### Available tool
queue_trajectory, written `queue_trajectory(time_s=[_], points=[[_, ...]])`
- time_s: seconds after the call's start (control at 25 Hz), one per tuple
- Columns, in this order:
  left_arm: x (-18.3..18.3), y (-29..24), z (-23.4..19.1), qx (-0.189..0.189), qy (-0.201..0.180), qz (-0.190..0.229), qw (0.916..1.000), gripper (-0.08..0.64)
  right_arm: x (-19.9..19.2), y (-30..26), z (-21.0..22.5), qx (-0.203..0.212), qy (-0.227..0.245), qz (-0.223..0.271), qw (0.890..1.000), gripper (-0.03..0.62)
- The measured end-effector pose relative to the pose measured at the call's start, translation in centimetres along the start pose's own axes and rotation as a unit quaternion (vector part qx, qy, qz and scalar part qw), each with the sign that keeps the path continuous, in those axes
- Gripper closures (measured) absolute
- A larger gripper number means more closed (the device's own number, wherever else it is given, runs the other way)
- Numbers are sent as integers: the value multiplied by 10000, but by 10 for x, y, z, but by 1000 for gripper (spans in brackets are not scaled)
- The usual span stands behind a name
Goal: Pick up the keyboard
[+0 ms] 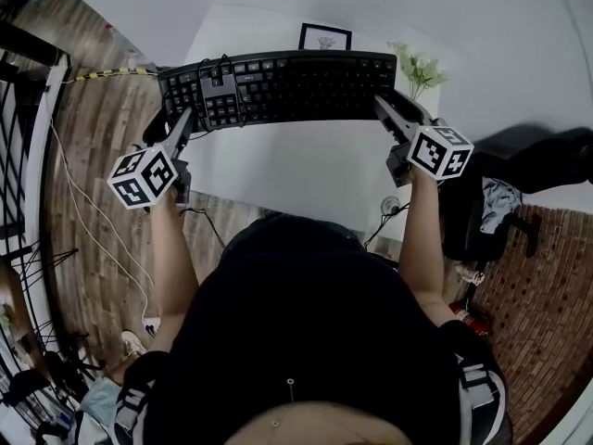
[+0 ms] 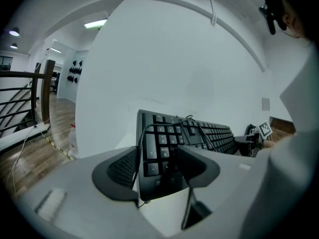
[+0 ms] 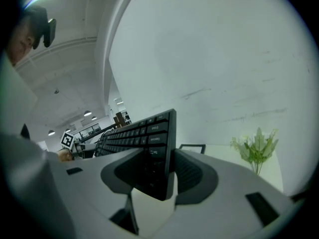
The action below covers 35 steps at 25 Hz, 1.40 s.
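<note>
Keyboard (image 1: 287, 86) position: at 12 o'clock from the person in the head view, spanning from 10 o'clock to 2 o'clock, long axis crosswise, key face up, above the far part of the white table (image 1: 287, 179). Left gripper (image 1: 181, 119) sits at 10 o'clock; its own view shows both jaws closed on the number-pad end of the keyboard, one pad on the key face and the other on the underside. Right gripper (image 1: 394, 109) sits at 2 o'clock; its own view shows the jaws clamped in the same way on the opposite end, with the edge of the keyboard seated deep between the pads. Each gripper carries a marker cube at its rear, close to the holding hand. A black cable (image 1: 225, 80) lies looped over the keys near the left end, and one strand hangs down beside the left jaw. Beyond the keyboard, a small black picture frame (image 1: 325, 37) stands at 12 o'clock on the table, against the wall. A pale green plant (image 1: 419, 70) stands at 1 o'clock, just past the right gripper.
</note>
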<state>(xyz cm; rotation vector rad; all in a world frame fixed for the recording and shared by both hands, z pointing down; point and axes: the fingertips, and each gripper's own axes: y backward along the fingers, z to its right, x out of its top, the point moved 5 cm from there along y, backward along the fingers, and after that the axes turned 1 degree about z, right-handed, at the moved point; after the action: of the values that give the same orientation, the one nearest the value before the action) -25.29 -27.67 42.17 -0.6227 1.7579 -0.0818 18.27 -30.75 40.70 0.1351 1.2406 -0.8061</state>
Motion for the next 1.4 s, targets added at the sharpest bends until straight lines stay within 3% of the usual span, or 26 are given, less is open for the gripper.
queue_trajectory(time_s=[0.32, 0.76, 1.08, 1.4], points=[[22, 12, 16, -53, -474, 870, 9951, 301, 24, 16, -8, 138, 681, 747, 9948, 397], [36, 38, 29, -21, -1151, 1986, 9733, 300, 33, 32, -22, 218, 1352, 1599, 9776, 396], [18, 51, 31, 64, -1373, 2293, 9636, 299, 17, 35, -25, 191, 1503, 1620, 9751, 396], [-10, 53, 32, 77, -1362, 2199, 9659, 299, -11, 41, -23, 60, 1500, 1462, 9778, 396]])
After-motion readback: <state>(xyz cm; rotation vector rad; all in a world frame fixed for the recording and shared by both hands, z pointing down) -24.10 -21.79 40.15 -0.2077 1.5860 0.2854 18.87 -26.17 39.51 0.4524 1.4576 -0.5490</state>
